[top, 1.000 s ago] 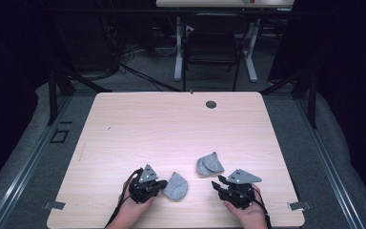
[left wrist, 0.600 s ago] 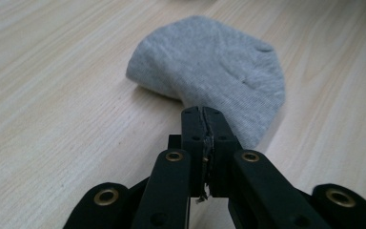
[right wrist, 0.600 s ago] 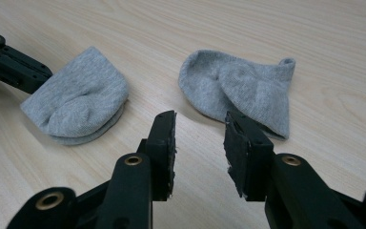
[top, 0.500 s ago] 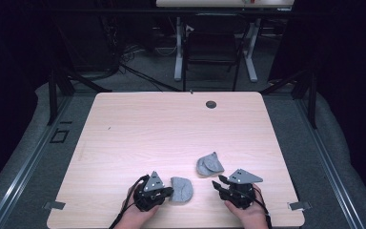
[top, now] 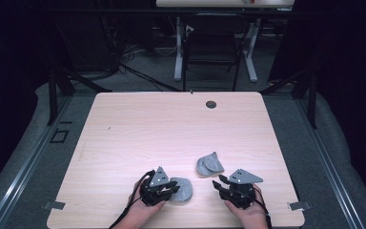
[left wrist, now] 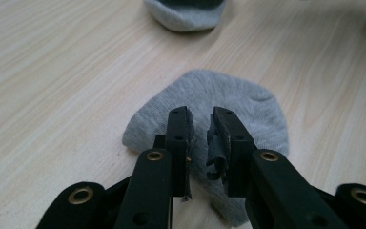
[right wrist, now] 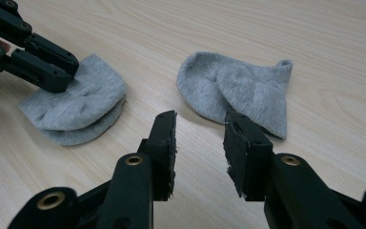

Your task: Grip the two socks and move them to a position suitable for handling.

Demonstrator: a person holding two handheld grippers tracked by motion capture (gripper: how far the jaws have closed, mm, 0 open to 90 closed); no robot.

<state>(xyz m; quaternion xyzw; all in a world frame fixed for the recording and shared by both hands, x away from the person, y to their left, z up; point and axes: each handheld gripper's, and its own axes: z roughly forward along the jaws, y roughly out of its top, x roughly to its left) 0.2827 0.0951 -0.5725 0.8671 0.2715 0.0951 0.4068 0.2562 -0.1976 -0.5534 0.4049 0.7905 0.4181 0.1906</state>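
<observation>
A folded grey sock point(top: 185, 191) point(left wrist: 233, 95) lies near the table's front edge. My left gripper point(top: 175, 189) point(left wrist: 201, 117) sits low over its left end. Its jaws have just been opening, and a narrow gap now shows between the pads, with the sock lying under them. A second grey sock point(top: 209, 164) point(right wrist: 238, 88) lies crumpled to the right and a little farther back. My right gripper point(top: 220, 180) point(right wrist: 200, 121) points at it from just in front, open with nothing between its jaws. The right gripper view also takes in the folded sock point(right wrist: 81, 105) and the left gripper point(right wrist: 59, 78) resting on it.
The light wooden table point(top: 124, 133) has a small dark round hole point(top: 211, 104) near its far edge. Beyond the table stand a chair point(top: 212, 52) and white desk legs. Grey floor mats flank the table on both sides.
The left gripper shifted slightly right and toward the front edge onto the folded sock, and its jaws parted. The right gripper and the second sock stayed put.
</observation>
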